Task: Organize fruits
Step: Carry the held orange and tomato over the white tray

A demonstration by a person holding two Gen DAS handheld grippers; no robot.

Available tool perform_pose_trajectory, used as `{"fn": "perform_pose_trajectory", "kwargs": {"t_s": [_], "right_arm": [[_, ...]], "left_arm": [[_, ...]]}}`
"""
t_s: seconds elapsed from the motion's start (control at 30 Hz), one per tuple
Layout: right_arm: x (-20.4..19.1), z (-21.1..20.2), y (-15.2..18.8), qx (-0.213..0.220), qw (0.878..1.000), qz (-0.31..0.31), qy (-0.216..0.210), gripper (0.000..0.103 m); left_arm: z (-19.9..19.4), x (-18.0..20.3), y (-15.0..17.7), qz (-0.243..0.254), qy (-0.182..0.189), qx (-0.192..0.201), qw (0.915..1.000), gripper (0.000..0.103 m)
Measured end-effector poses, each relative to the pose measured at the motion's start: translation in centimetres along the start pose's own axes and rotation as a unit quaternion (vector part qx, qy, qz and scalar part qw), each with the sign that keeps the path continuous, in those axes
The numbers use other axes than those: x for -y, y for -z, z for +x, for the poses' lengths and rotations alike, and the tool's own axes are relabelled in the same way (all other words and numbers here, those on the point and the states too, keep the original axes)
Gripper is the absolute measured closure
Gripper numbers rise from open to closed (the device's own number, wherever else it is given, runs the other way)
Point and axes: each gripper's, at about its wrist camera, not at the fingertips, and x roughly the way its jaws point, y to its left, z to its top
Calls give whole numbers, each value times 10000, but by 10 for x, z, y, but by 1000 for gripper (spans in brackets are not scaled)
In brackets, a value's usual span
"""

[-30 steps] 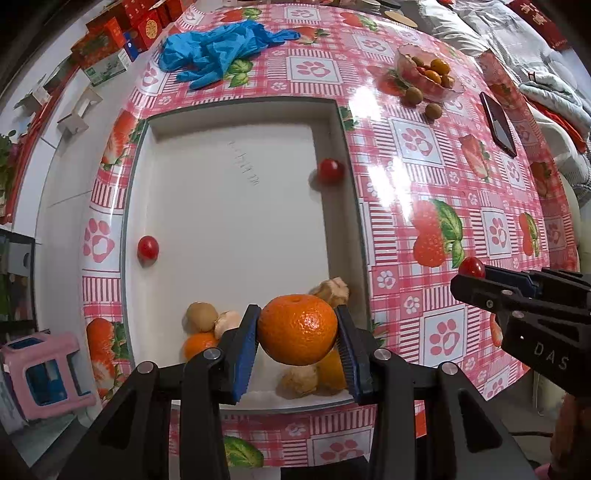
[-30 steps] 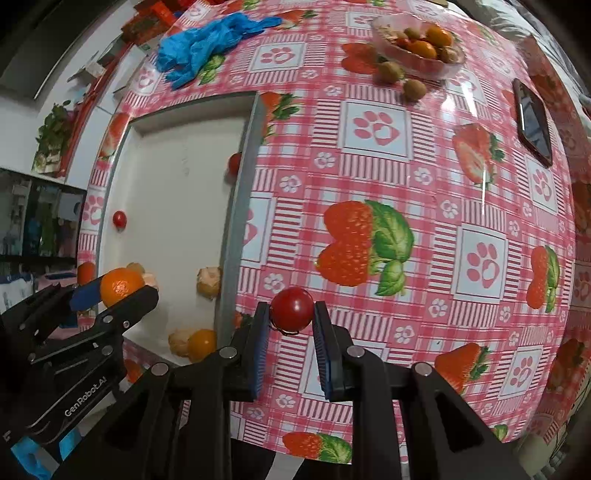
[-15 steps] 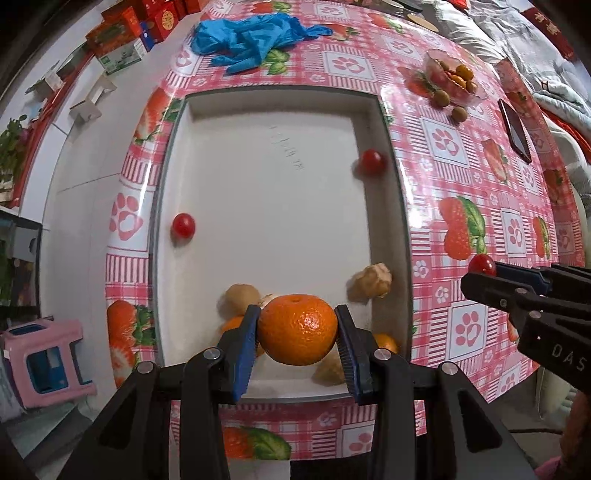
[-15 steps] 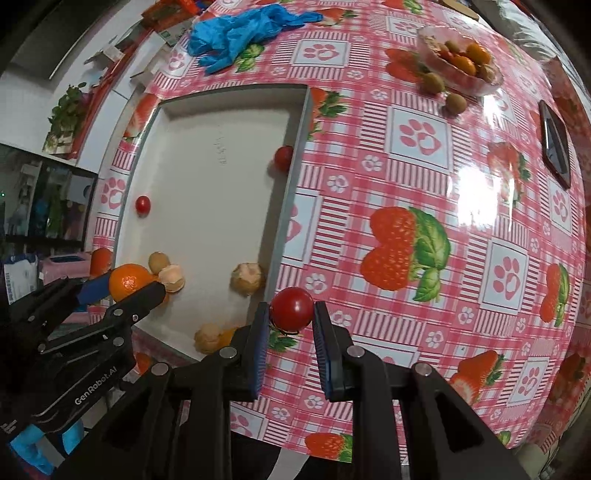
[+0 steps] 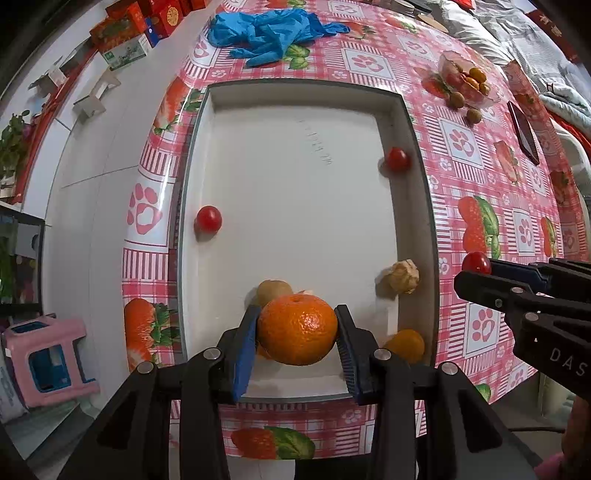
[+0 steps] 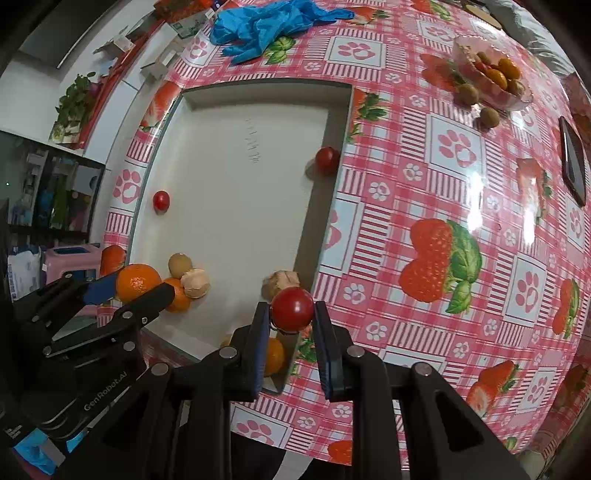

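My left gripper (image 5: 297, 334) is shut on an orange mandarin (image 5: 297, 328) and holds it above the near end of the white tray (image 5: 295, 85). It also shows in the right wrist view (image 6: 138, 282). My right gripper (image 6: 291, 314) is shut on a red cherry tomato (image 6: 291, 308), above the tray's near right rim. In the tray lie two cherry tomatoes (image 5: 208, 218) (image 5: 397, 158), a brown longan (image 5: 273, 290), a peeled pale fruit (image 5: 404, 276) and another mandarin (image 5: 404, 345).
A clear bowl of small fruits (image 5: 467, 79) stands at the far right with two longans (image 5: 465, 107) beside it. Blue gloves (image 5: 269, 31) lie beyond the tray. A dark phone (image 5: 522, 133) lies far right. A pink stool (image 5: 48, 360) stands below the table's left edge.
Both grippers have drawn back and risen with their fruits still held, so more of the tray and table shows. The right gripper has shifted left toward the tray's rim.
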Motion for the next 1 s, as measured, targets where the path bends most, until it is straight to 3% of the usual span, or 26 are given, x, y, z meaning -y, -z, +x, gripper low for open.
{"fn": "perform_pose_trajectory", "kwargs": {"t_s": [1.0], "right_arm": [[-22, 4, -13, 77, 9999, -125, -27, 78]], "left_arm": [[-1, -6, -5, 294, -13, -2, 9996, 61]]}}
